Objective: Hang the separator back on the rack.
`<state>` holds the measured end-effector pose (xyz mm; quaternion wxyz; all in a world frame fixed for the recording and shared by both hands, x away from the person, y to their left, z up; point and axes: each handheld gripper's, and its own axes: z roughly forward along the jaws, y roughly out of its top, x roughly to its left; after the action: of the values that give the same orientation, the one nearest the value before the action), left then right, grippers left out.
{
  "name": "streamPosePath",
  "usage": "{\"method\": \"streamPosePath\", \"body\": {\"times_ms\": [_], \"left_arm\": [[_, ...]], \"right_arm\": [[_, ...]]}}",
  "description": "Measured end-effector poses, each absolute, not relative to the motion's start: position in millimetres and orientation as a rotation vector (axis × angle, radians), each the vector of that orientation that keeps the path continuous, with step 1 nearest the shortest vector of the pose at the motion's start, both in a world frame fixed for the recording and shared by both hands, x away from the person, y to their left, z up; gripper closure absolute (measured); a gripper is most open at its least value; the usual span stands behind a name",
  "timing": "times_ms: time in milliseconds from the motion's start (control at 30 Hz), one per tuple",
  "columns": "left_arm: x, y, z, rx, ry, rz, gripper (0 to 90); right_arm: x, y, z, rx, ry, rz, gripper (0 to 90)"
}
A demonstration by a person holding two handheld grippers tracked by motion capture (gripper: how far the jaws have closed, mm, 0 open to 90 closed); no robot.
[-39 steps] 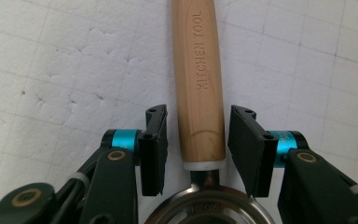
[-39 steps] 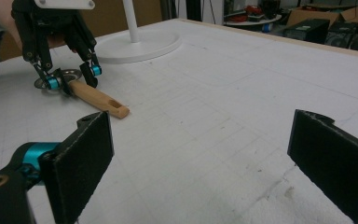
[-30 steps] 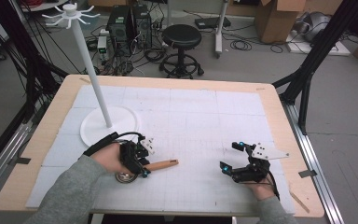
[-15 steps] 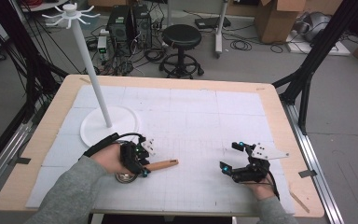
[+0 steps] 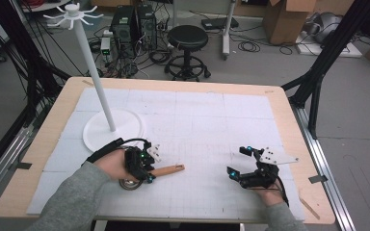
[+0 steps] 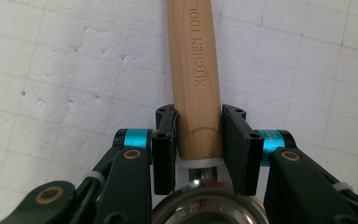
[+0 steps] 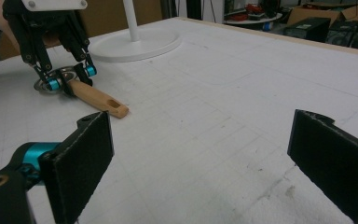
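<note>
Spreading across most of the high view, the pale wooden-edged worktop carries a white gridded mat over nearly its whole surface. At the middle left of that frame stands a white stand with a round flat base, a tall thin pole and a ring of hooks at the top, its base resting on the mat. Below it, at the lower left, a grey-sleeved forearm comes in from the bottom edge and the person's left hand holds the left gripper down at the mat. Lying flat there is the task's thing, a kitchen tool with a light wooden handle and a round metal head; its handle points toward the centre of the frame and its metal head sits under the hand. In the left gripper view the two black jaws have just been closing and stand on either side of the handle close to its metal collar, the left one against the wood, the right one very close, though I cannot tell whether it presses. At the lower right of the high view the right gripper rests low over the mat, well apart from the tool, its jaws spread wide with nothing between them.
</note>
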<state>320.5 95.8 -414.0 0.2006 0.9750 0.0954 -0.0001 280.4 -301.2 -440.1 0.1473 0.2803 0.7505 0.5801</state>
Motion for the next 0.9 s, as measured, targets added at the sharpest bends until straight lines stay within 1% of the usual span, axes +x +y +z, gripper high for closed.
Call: {"method": "streamPosePath", "body": {"times_ms": [467,667,900], "left_arm": [[320.8,95.3,-414.2,2.728,0.26,0.006,66.8],[318.4,93.1,-413.5,2.737,0.284,0.03,68.1],[316.1,93.9,-411.7,2.735,0.273,0.062,68.7]], "right_arm": [[281.1,-300.6,-440.5,0.797,2.16,1.665,6.1],[280.5,-300.1,-440.4,0.804,2.165,1.666,6.1],[281.1,-300.6,-440.5,0.798,2.159,1.67,6.1]]}}
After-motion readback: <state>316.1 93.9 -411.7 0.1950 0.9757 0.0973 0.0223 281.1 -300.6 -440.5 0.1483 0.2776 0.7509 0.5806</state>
